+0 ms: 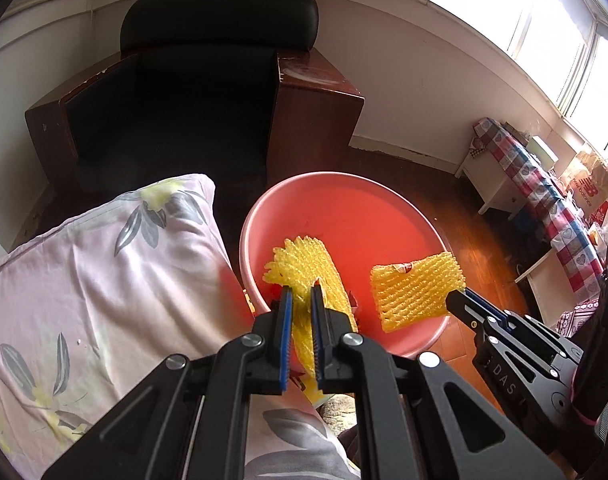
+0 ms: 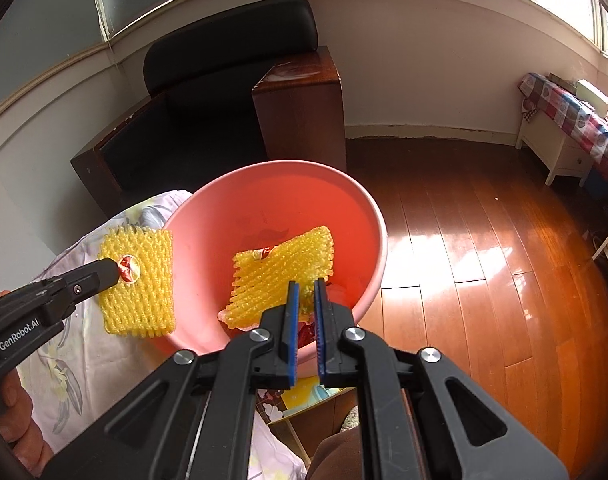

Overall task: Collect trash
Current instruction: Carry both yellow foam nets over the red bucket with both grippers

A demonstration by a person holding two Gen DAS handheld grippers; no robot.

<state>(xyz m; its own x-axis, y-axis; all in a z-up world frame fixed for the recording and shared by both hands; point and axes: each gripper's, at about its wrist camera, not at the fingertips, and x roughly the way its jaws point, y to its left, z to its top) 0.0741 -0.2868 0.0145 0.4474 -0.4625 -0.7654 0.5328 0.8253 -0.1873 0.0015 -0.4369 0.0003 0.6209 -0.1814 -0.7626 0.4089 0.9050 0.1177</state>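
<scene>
Two yellow foam fruit nets are held above a pink plastic basin (image 1: 344, 208) (image 2: 264, 200). My left gripper (image 1: 302, 292) is shut on one net (image 1: 304, 264), which hangs at the basin's near left rim. In the right wrist view this left gripper (image 2: 114, 270) pinches that net (image 2: 144, 292) beside a red and white sticker. My right gripper (image 2: 307, 288) is shut on the other net (image 2: 284, 264), over the basin's inside. From the left wrist view, the right gripper (image 1: 454, 300) grips a corner of its net (image 1: 416, 292).
A floral pillow (image 1: 104, 280) lies left of the basin. Behind stands a black armchair (image 1: 192, 80) with wooden sides. Wooden floor (image 2: 484, 240) stretches right to a white table with a checked cloth (image 1: 544, 192) and paper bags.
</scene>
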